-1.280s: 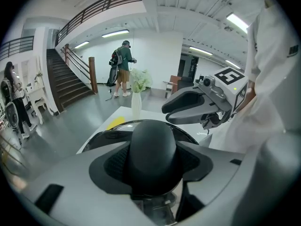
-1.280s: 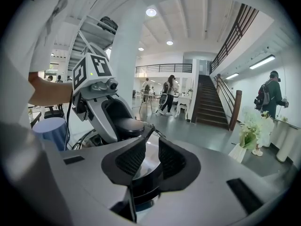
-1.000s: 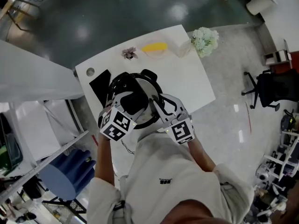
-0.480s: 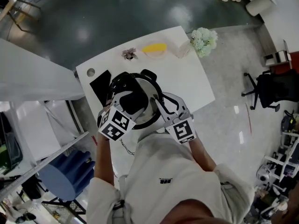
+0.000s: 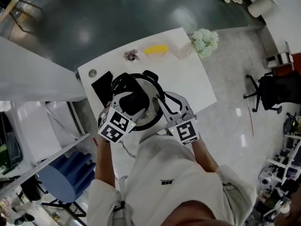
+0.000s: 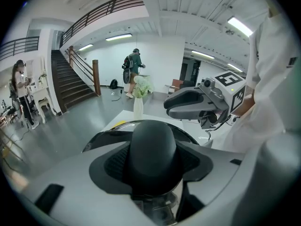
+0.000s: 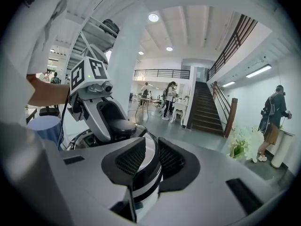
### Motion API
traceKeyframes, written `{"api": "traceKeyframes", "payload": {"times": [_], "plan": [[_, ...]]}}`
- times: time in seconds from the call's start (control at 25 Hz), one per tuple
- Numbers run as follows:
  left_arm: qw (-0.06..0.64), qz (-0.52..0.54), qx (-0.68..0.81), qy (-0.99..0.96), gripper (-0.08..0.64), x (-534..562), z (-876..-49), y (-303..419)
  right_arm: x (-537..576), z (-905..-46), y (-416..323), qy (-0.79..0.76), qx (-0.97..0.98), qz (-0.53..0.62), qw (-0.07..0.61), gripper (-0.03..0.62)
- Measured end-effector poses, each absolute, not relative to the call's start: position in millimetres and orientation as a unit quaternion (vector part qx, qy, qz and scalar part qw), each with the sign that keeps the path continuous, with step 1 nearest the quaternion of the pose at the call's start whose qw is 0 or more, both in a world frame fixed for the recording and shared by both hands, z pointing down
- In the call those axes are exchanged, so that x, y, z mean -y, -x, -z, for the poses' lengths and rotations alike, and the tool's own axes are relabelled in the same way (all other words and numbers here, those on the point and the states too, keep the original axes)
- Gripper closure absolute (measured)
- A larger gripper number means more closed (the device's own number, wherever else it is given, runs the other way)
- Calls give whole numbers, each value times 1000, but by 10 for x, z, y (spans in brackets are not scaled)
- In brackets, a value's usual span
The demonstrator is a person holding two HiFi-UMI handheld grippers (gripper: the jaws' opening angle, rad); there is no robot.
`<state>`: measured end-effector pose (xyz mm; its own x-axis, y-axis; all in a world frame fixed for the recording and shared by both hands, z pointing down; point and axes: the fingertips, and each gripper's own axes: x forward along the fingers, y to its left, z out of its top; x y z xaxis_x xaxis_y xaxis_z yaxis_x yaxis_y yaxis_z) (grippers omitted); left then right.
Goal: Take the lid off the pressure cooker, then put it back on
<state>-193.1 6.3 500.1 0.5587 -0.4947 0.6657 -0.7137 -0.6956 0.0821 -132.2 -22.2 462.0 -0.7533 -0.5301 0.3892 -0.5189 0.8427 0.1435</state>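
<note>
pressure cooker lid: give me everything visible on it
The lid is round, shiny metal with a black rim, and looks seated on the cooker on the white table. Its black domed knob sits at the centre, clamped between the left gripper's jaws. The right gripper is shut on the lid's edge, a silver-and-black band. Whether it is locked can't be told.

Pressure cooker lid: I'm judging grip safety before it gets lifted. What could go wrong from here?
1. The left gripper clamps the rounded black knob; on a smooth dome the jaws might slide off under a pull.
2. The right gripper pinches only the cooker's thin rim, so the pot may twist or skid on the white table.
</note>
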Motion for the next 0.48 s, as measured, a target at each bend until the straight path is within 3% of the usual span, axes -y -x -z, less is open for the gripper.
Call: {"api": "traceKeyframes", "payload": {"times": [0.48], "plan": [[168, -302, 358, -868, 274, -6, -4842, 1873, 310, -4471, 1267, -277, 942, 45, 184, 514]]}}
